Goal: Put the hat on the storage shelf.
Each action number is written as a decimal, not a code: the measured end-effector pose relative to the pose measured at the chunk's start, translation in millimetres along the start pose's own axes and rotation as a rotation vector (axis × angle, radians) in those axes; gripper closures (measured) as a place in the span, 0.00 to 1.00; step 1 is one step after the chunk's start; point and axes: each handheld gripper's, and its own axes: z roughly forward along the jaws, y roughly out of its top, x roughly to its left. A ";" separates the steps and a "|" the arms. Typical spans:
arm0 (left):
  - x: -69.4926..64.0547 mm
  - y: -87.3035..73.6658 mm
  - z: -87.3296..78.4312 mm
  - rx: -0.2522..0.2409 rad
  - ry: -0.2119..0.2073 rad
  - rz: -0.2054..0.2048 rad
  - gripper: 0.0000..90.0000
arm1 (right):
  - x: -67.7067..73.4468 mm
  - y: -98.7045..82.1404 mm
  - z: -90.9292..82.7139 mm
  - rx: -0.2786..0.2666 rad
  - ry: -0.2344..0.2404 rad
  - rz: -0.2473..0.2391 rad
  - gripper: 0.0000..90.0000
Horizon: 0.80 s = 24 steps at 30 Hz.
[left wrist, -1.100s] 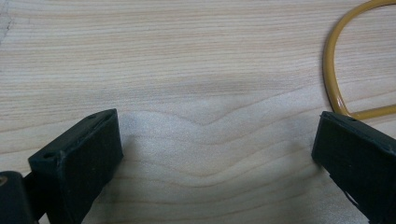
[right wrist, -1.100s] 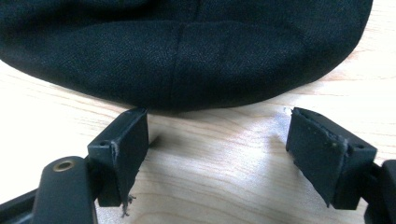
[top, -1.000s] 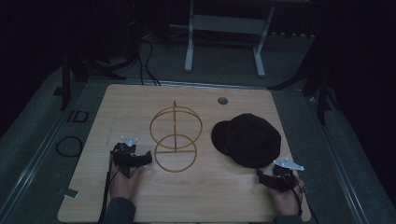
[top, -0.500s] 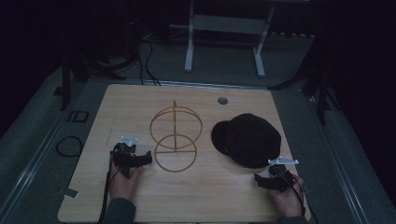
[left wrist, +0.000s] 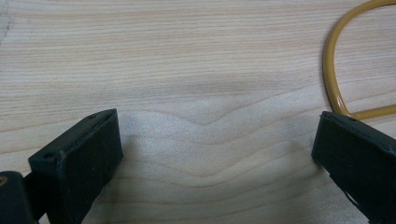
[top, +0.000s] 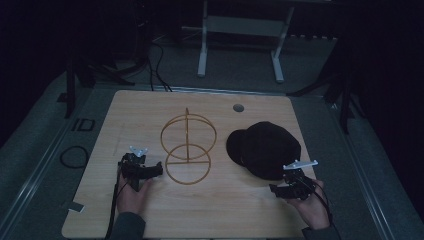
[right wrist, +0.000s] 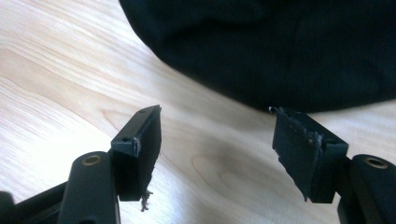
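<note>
We judge the black cap (top: 265,149) soft and light; its near rim suits a pinch. Right tongs (right wrist: 217,140), just narrowing, stand released before it; left tongs (left wrist: 210,154) gape over bare surface (left wrist: 187,70).

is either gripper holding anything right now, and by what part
Nothing is held. The left gripper stands open over bare table beside the yellow wire stand; the right gripper, jaws just closing, has nothing between them, short of the black cap.

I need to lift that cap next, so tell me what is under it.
The black cap lies flat on the wooden table, near the right gripper. Its cloth meets the wood all along the visible edge; whatever may sit beneath the crown is covered.
</note>
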 end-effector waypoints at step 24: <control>-0.2 -0.1 0.3 -0.003 0.001 -0.003 0.01 | 32.0 109.7 4.7 -0.022 0.047 -0.007 0.52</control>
